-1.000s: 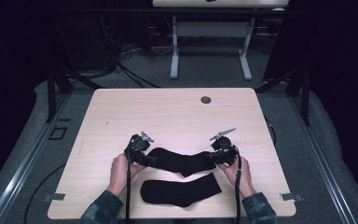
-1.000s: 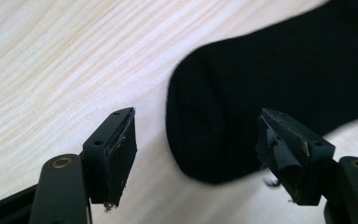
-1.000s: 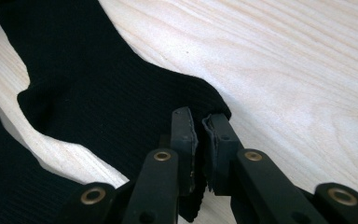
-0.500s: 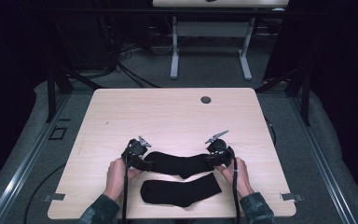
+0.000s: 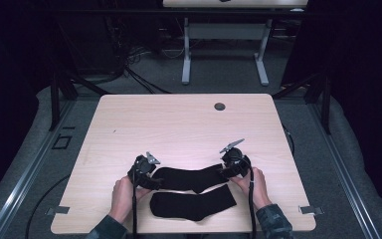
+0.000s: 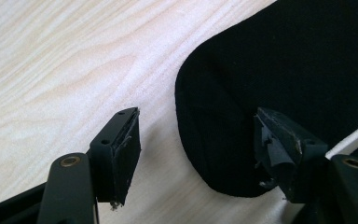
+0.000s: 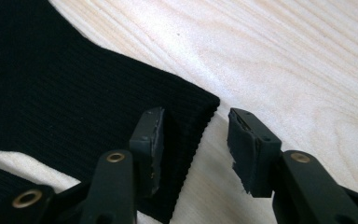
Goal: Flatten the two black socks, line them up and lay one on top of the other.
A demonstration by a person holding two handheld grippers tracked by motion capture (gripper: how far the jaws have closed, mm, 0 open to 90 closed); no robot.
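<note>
Right gripper: jaws have just been opening, now parted over the ribbed cuff corner of the upper sock, pads off the cloth. Left gripper: jaws spread astride that sock's rounded toe end, nothing clamped; the sock lies flat near the table's front edge, just above the lower sock. Risk, as I judge it: a pad catching the knit on withdrawal would drag the sock askew onto its neighbour. Surface is a pale wood-grain table with a cable grommet; dim room, grey carpet, another table beyond.
</note>
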